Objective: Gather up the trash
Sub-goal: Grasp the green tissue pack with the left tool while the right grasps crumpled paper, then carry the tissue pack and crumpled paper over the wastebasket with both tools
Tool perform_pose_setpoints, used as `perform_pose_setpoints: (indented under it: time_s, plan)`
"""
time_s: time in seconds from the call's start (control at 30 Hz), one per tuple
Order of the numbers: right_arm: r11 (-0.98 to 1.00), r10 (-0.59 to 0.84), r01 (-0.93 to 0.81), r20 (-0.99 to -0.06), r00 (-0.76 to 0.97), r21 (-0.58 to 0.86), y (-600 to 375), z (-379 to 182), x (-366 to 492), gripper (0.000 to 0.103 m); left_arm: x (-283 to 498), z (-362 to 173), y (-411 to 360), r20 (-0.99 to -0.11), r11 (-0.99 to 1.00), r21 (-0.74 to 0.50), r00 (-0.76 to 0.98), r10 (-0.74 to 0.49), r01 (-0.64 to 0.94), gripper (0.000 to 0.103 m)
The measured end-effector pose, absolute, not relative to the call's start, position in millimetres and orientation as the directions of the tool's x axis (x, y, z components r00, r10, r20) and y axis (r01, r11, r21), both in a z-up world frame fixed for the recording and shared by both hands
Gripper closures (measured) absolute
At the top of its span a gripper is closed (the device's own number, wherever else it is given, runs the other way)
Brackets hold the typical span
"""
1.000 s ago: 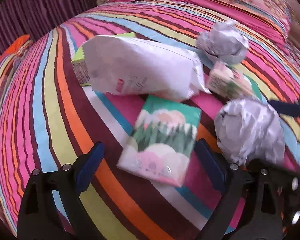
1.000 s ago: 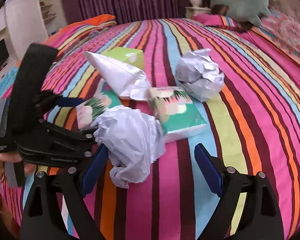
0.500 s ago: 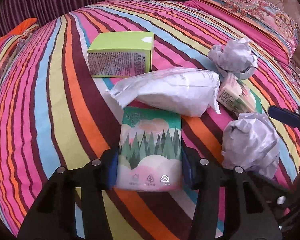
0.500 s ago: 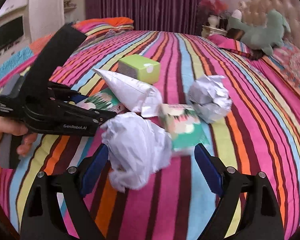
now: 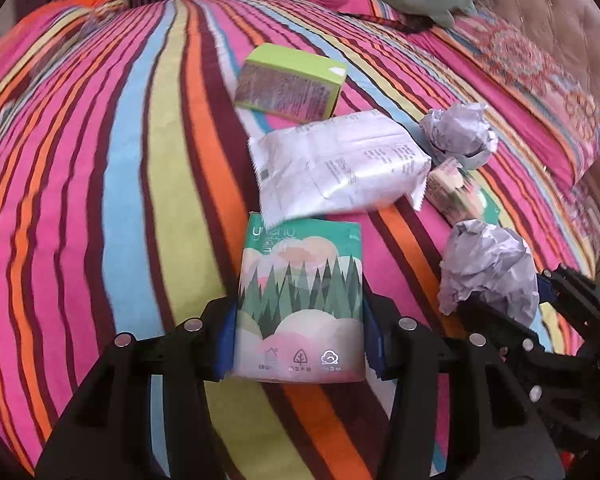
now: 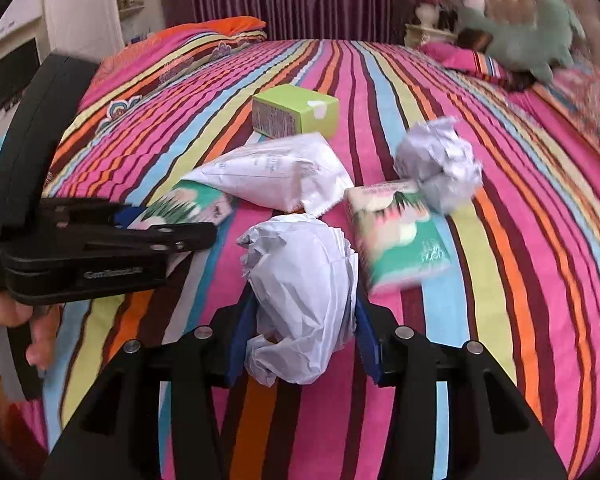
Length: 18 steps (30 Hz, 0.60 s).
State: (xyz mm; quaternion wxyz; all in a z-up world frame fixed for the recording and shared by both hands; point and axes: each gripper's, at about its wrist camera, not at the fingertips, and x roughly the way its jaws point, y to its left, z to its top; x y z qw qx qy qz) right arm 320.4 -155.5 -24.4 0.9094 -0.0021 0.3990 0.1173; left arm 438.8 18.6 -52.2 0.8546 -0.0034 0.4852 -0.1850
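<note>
Both pairs of jaws have closed since a second ago. Left wrist view: the left gripper [image 5: 300, 334] clamps the forest-printed tissue pack [image 5: 300, 304] on the striped bed [image 5: 120, 200]. Right wrist view: the right gripper [image 6: 302, 338] pinches the crumpled white paper ball [image 6: 300, 300] near the bed's middle, beside a second tissue pack [image 6: 400, 236].
</note>
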Motion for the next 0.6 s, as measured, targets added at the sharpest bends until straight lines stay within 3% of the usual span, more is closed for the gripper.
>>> perform_pose_setpoints:
  time_s: [0.37, 0.6]
  plan:
    - [0.958, 0.271, -0.107, -0.712, 0.648, 0.268, -179.3, -14.5, 274.8, 0.060, 369.2, -43.8, 39.9, -0.810, 0.946, -0.242, 0.493, -0.319, 0.214, 0.053]
    - [0.948, 0.279, -0.074, -0.700, 0.657, 0.309, -191.8, -8.6, 244.6, 0.060, 319.5, -34.9, 42.9, -0.803, 0.953, -0.243, 0.514, -0.303, 0.182, 0.053]
